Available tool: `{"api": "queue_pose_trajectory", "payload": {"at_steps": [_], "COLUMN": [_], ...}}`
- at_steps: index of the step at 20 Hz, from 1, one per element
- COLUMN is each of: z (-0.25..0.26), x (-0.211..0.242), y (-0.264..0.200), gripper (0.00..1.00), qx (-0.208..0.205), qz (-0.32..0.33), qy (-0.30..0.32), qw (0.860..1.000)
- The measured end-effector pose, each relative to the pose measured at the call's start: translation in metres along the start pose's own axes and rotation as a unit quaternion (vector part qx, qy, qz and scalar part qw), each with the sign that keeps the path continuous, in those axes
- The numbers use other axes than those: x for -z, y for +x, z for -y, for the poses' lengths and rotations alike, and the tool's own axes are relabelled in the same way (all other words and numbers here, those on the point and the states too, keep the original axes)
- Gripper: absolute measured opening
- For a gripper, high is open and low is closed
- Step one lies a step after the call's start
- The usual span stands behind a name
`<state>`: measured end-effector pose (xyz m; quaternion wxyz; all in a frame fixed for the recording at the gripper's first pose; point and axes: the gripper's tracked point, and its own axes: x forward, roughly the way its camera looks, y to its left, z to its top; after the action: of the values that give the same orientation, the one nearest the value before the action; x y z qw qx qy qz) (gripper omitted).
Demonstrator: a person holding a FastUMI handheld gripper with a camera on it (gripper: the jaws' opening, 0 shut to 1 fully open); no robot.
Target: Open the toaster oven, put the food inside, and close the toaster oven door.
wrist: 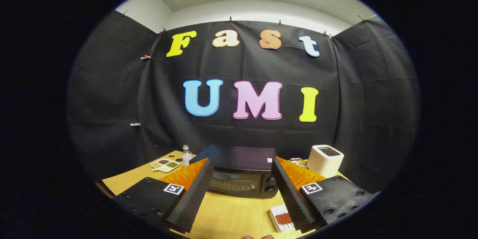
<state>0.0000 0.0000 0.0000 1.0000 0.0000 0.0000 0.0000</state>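
The hand-held gripper point(241, 194) is spread wide w/ nothing between its fingers, just bare wood table point(231, 216) underneath. It's hovering above the table, pointed at the oven point(239, 173).

Oven sits straight ahead, just beyond the fingertips, pretty much centred in the gap between them. It's black, door is closed, glass front w/ a rack showing dimly behind it, knobs on its right side.

The food point(283, 218) is in a small white tray on the table, near side of the oven, right up against the right finger and partly hidden by it. Looks like a reddish-brown patch; can't tell exactly what it is.

Other stuff on the table: a white boxy appliance point(325, 160) off to the right of the oven, towards the back. On the left there's a white divided dish point(165, 164) w/ bits of diff colours in its sections, and a small clear bottle point(186, 155) just beside it, between the dish and the oven.
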Motion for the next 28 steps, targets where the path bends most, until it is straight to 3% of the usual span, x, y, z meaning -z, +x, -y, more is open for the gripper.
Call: {"api": "queue_pose_trajectory", "payload": {"at_steps": [19, 28], "z": [-0.002, -0.013], "x": [0.014, 0.033], "y": [0.005, 0.037], "gripper": [0.97, 0.97], "qx": [0.007, 0.003], "qz": [-0.013, -0.039], "qy": [0.002, -0.009], "qw": [1.000, 0.999]}}
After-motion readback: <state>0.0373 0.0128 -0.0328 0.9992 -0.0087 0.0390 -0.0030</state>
